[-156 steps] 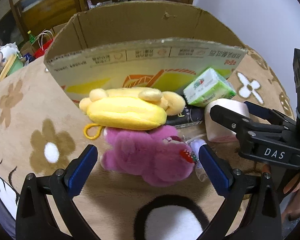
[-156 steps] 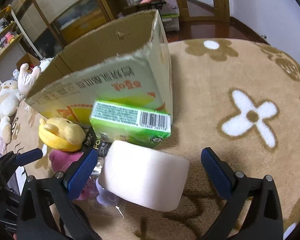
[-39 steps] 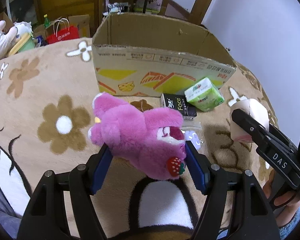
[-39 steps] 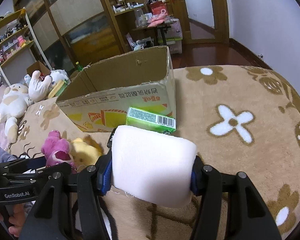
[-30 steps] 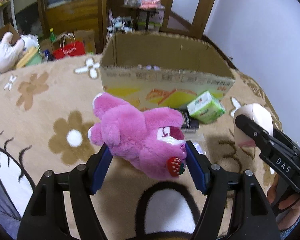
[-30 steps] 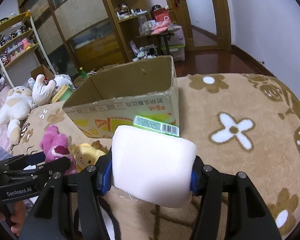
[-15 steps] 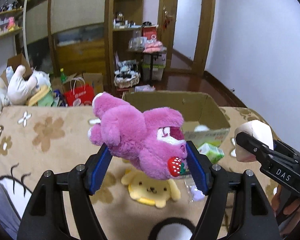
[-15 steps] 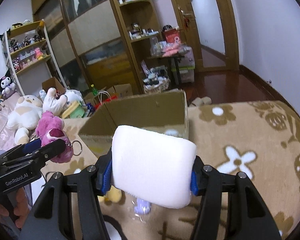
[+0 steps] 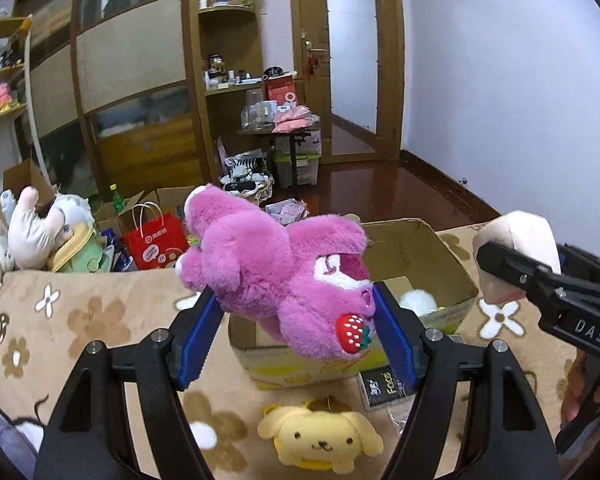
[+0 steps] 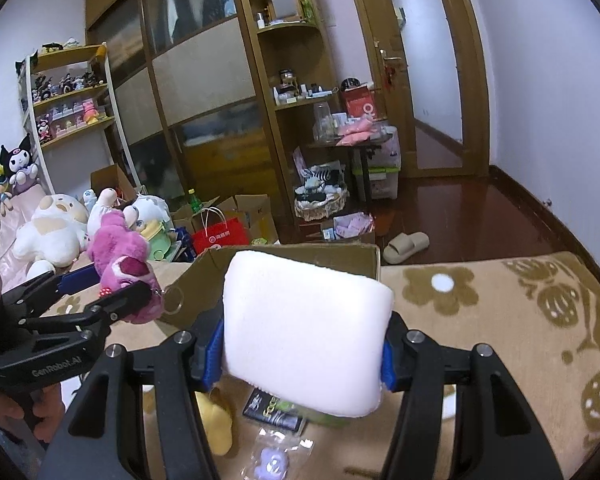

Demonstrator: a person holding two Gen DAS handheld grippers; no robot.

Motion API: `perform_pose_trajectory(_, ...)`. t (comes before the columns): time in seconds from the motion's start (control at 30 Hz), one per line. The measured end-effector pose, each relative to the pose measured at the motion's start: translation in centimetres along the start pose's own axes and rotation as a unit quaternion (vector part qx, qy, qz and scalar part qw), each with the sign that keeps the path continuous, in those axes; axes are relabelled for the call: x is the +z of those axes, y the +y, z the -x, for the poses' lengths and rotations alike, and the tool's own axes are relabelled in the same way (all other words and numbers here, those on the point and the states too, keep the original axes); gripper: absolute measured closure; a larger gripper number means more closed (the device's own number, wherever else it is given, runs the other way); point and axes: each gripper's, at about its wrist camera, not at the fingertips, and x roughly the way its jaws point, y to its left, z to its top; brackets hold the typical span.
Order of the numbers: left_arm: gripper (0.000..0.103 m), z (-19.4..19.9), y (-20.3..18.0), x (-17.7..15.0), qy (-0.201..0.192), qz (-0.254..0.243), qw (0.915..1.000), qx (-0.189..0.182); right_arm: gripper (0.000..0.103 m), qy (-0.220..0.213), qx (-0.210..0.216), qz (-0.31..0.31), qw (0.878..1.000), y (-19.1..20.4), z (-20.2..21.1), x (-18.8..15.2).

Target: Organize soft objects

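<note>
cardboard box (image 10: 292,258) interior: hidden by white pad (image 10: 306,334) | shelf items: blurred

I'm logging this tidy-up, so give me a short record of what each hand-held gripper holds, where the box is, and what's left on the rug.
left hand-held gripper: shut on pink plush bear, held up over the box
right hand-held gripper: shut on white foam block
cardboard box: open, on the flowered rug
left on rug: yellow plush dog, black packet

Left gripper (image 9: 296,336) is raised, its blue pads (image 9: 198,340) pressed into a pink plush (image 9: 280,272). Right gripper (image 10: 302,350) is level beside it, fingers clamped on a white cushion (image 10: 304,336). Each is held from below by a hand (image 9: 576,388)
</note>
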Motion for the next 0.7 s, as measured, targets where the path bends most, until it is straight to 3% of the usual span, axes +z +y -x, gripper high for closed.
perform_pose_trajectory(0.3,0.029,-3.0,0.2,0.2,0.010,0.014,0.9998,-0.012,0.040,0.010,0.005,0.027,1.000,-0.5,-3.2,1.0)
perform_pose_trajectory(0.7,0.027,-6.7,0.2,-0.5,0.040,0.013,0.9987,-0.027,0.037,0.025,0.042,-0.016,0.999,-1.5,-6.7,-0.8)
